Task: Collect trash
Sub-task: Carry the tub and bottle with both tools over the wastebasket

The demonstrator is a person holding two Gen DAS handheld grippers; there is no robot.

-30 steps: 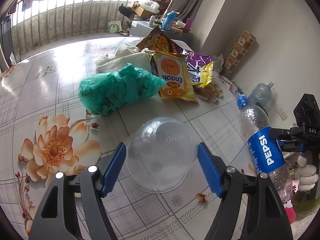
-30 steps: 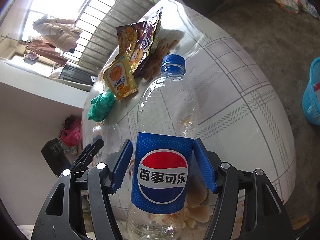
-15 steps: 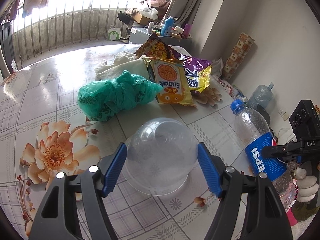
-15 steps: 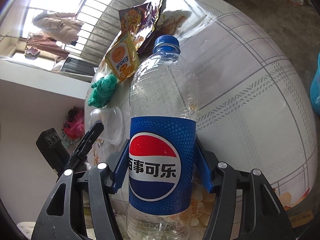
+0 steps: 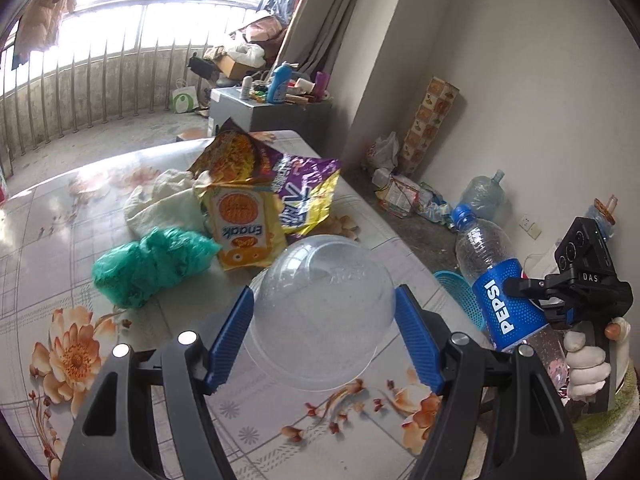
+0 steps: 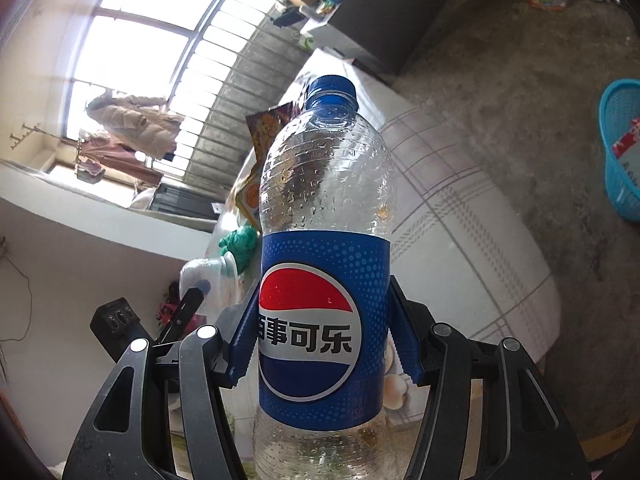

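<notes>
pepsi bottle (image 6: 324, 240) stands upright, cap up, between right fingers (image 6: 242, 340).

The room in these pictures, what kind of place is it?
Probably a lived-in home room beside a balcony: a table with a flowered cover, clothes hanging by the barred window, and a cluttered cabinet.

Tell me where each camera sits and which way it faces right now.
Left wrist: on the left gripper, facing along the table toward the window; its fingers clamp a clear dome lid; a gloved hand shows at right.
Right wrist: on the right gripper, rolled sideways, facing across the table; its fingers pinch a cola bottle.
Shared: bottle, lid, green bag, blue basket.
</notes>
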